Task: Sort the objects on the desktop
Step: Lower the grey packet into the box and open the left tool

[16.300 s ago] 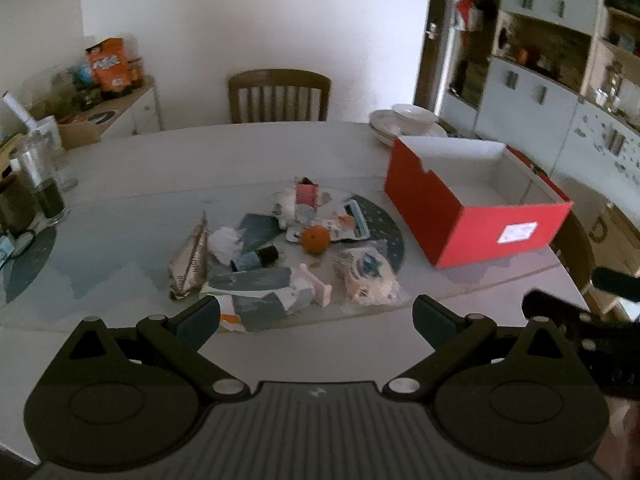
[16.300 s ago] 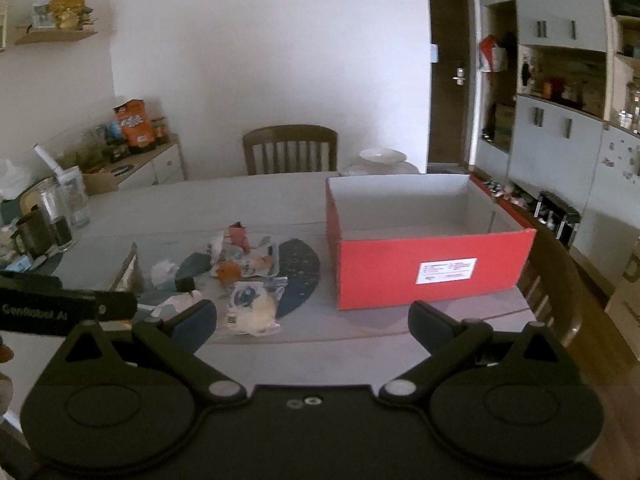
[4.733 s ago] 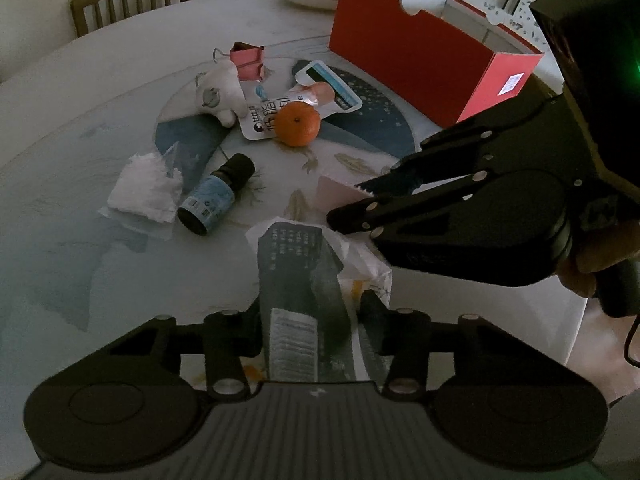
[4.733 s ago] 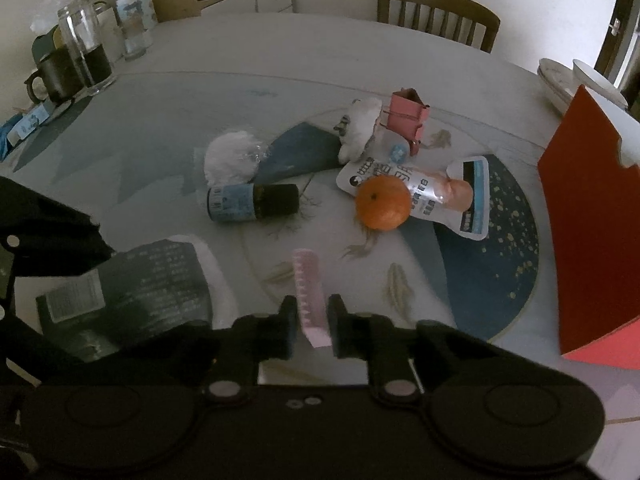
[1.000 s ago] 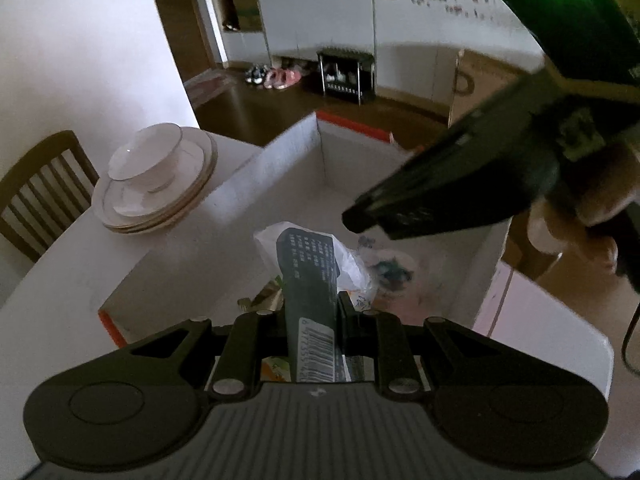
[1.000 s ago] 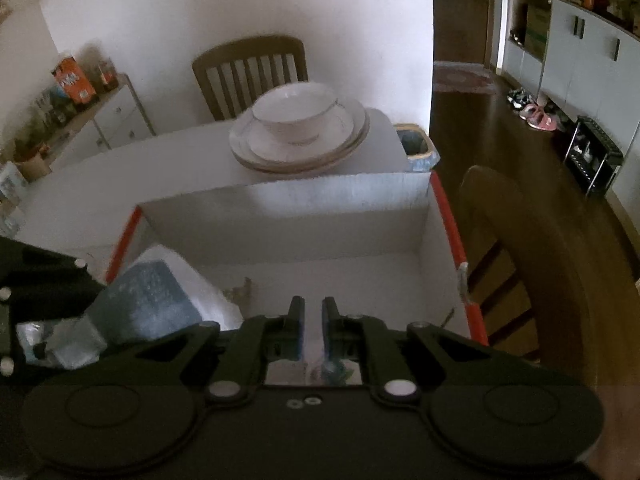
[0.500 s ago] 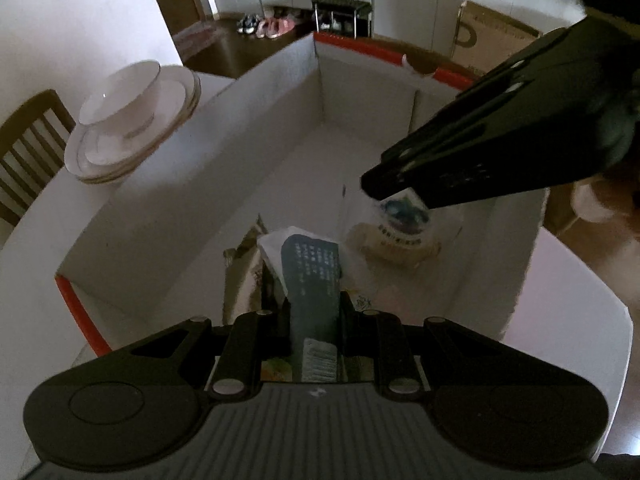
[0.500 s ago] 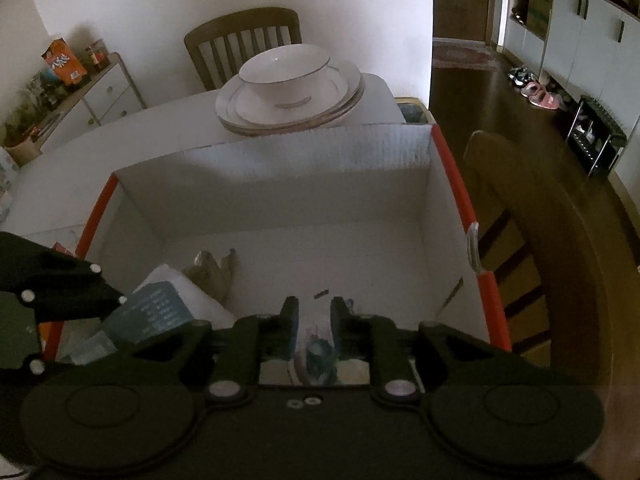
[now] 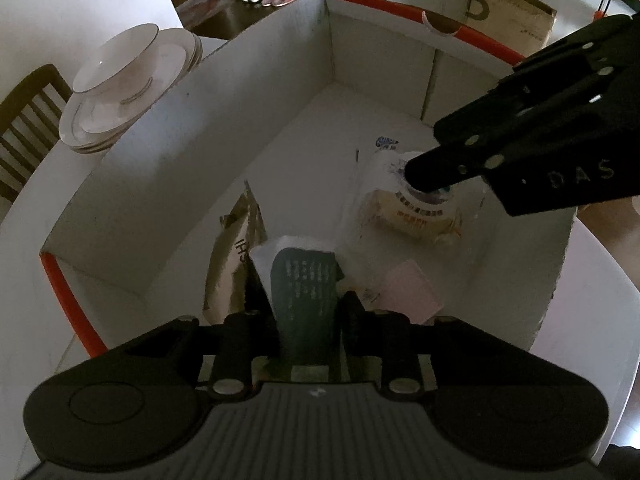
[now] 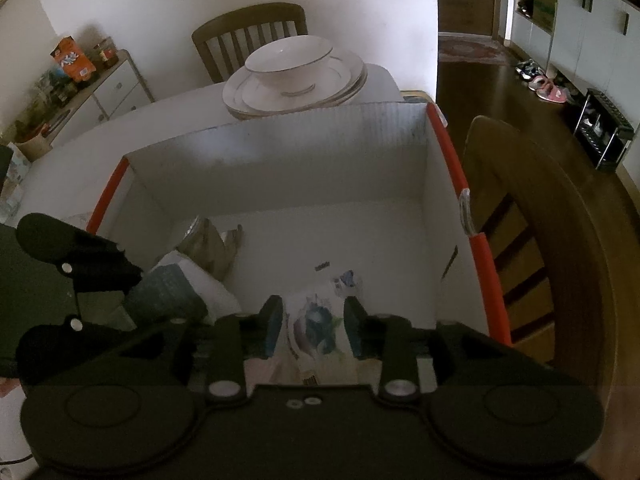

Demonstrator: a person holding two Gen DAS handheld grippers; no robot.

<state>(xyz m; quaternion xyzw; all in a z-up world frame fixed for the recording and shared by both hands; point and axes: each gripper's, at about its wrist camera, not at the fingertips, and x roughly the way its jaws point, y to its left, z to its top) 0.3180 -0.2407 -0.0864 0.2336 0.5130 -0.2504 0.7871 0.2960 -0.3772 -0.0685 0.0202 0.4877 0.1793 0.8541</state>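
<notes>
A red box with white inner walls (image 9: 200,140) (image 10: 280,168) fills both views. My left gripper (image 9: 300,304) (image 10: 80,280) reaches down into it, its jaws opening around a dark grey-green packet (image 9: 304,280) (image 10: 168,296) that stands loose between them. My right gripper (image 10: 314,320) (image 9: 432,172) hangs over a clear snack bag with blue print (image 9: 416,208) (image 10: 316,320) lying on the box floor. Its jaws are opening and stand apart from the bag. A flat pink item (image 9: 404,292) lies on the floor beside the packet.
A brown paper packet (image 9: 236,256) (image 10: 212,244) leans in the box left of my left gripper. A bowl on stacked plates (image 9: 120,80) (image 10: 296,72) stands just behind the box. Wooden chairs stand behind the table (image 10: 248,32) and at the right (image 10: 540,220).
My left gripper has sunk from above the box into it with the packet. Both pairs of jaws, shut a second ago, have spread. The right gripper has stayed over the snack bag.
</notes>
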